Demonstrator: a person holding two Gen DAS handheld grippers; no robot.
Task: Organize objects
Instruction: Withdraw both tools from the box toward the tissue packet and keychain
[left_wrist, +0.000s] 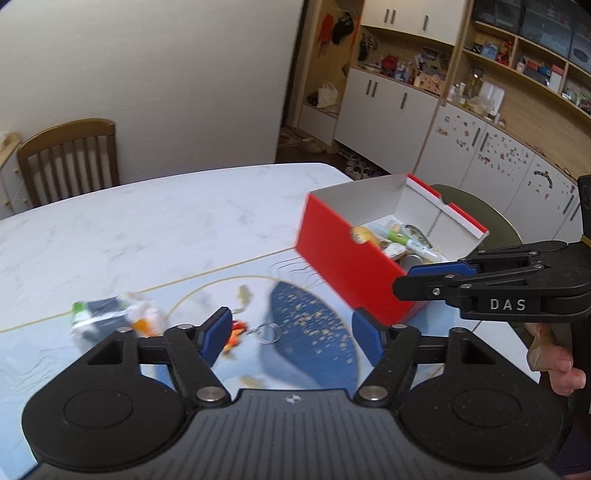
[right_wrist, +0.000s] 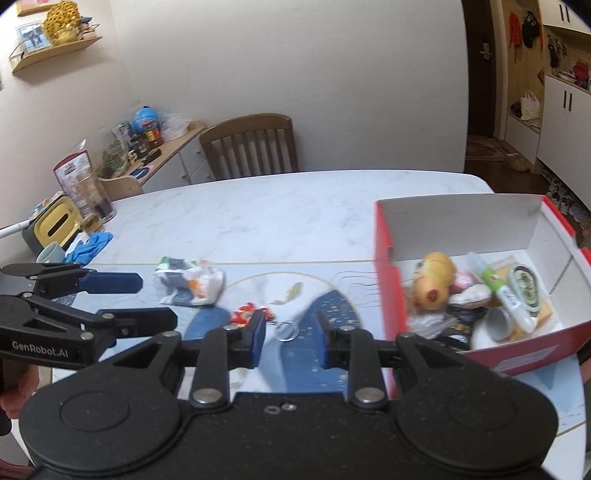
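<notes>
Clutter sits low in both frames: a red keychain toy (right_wrist: 245, 314) with its ring (right_wrist: 286, 330) and a crumpled packet (right_wrist: 190, 282) lie on the table (right_wrist: 258, 214). At right, the red box (right_wrist: 391, 295) holds small items. Left gripper (left_wrist: 291, 332) jaws gape wide, empty; right gripper (right_wrist: 290, 341) jaws stand narrower, also empty.

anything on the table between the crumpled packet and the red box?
Yes: a keychain, red-orange charm with metal ring, lies on the blue mat between the crumpled packet and the red box. Right wrist view shows it clearest.
</notes>
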